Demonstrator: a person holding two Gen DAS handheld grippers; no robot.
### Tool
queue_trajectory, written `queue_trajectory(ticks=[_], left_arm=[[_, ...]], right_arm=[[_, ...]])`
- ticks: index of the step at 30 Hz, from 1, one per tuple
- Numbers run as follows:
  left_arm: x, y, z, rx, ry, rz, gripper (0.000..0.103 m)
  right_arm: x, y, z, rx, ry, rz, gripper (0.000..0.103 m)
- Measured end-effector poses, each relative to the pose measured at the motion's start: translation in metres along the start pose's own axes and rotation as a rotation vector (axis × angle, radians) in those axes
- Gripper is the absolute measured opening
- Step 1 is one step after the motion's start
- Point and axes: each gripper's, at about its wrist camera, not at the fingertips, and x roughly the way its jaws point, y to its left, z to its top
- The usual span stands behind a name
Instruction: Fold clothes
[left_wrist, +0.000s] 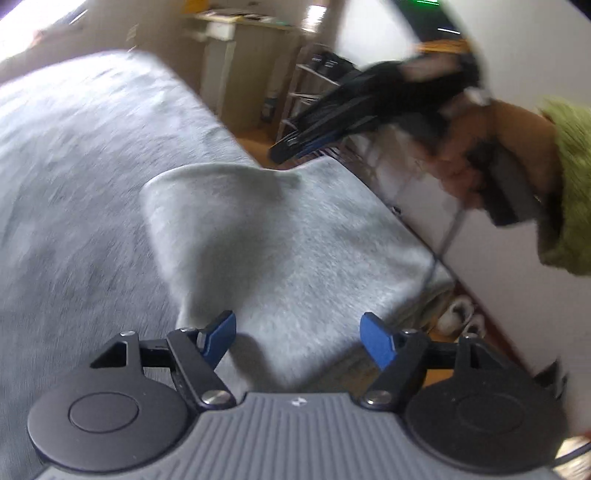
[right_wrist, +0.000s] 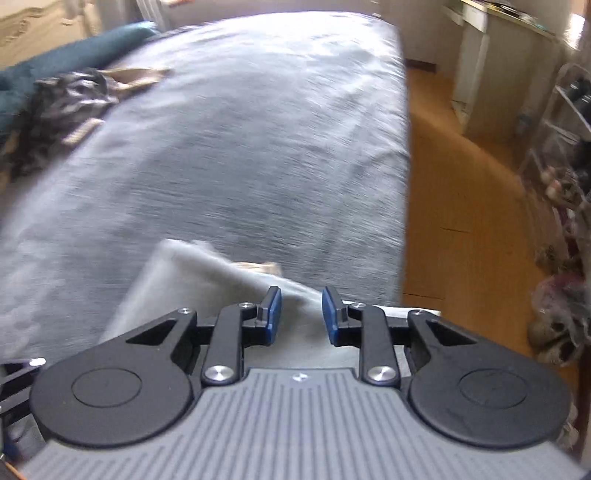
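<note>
A light grey garment (left_wrist: 258, 229) lies on the grey bed cover (left_wrist: 74, 184), near the bed's right corner, with a raised fold along its far edge. My left gripper (left_wrist: 297, 336) hovers over its near edge, blue pads wide apart and nothing between them. In the left wrist view my right gripper (left_wrist: 291, 147) hangs blurred above the garment's far edge, held by a hand with a green sleeve (left_wrist: 569, 192). In the right wrist view the garment (right_wrist: 192, 280) lies just beyond my right gripper (right_wrist: 301, 314). Its pads stand a narrow gap apart, not pressing on cloth.
A dark patterned heap of clothes (right_wrist: 62, 107) and a teal blanket (right_wrist: 74, 48) lie at the bed's far left. Right of the bed cover (right_wrist: 240, 147) is wooden floor (right_wrist: 461, 203), with a white cabinet (right_wrist: 491, 74), a wire rack (right_wrist: 565, 122) and shoes (left_wrist: 458, 314).
</note>
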Motion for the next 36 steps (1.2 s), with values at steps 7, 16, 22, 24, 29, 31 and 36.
queue_trajectory(ticks=[7,16,22,24,29,31,36], left_arm=[[-0.006,0.038,0.000,-0.194,0.005,0.045,0.073],[0.026,0.081,-0.005,-0.450,0.030,-0.125,0.064],[0.019,0.082,-0.012,-0.512,0.020,-0.193,0.052],[0.019,0.083,-0.012,-0.521,0.025,-0.205,0.049],[0.019,0.087,-0.014,-0.544,0.048,-0.220,0.046],[0.020,0.090,-0.017,-0.557,0.055,-0.230,0.046],[0.022,0.093,-0.020,-0.551,0.057,-0.240,0.047]], right_arm=[[0.002,0.050,0.037,-0.180,0.061,0.164,0.025],[0.073,0.076,0.045,-0.306,0.170,0.147,0.025],[0.074,0.076,0.040,-0.261,0.154,0.122,0.025],[0.079,0.078,0.041,-0.271,0.159,0.114,0.025],[0.087,0.085,0.044,-0.331,0.176,0.090,0.027],[0.085,0.088,0.047,-0.345,0.180,0.082,0.028],[0.050,0.114,0.044,-0.529,0.162,0.218,0.027]])
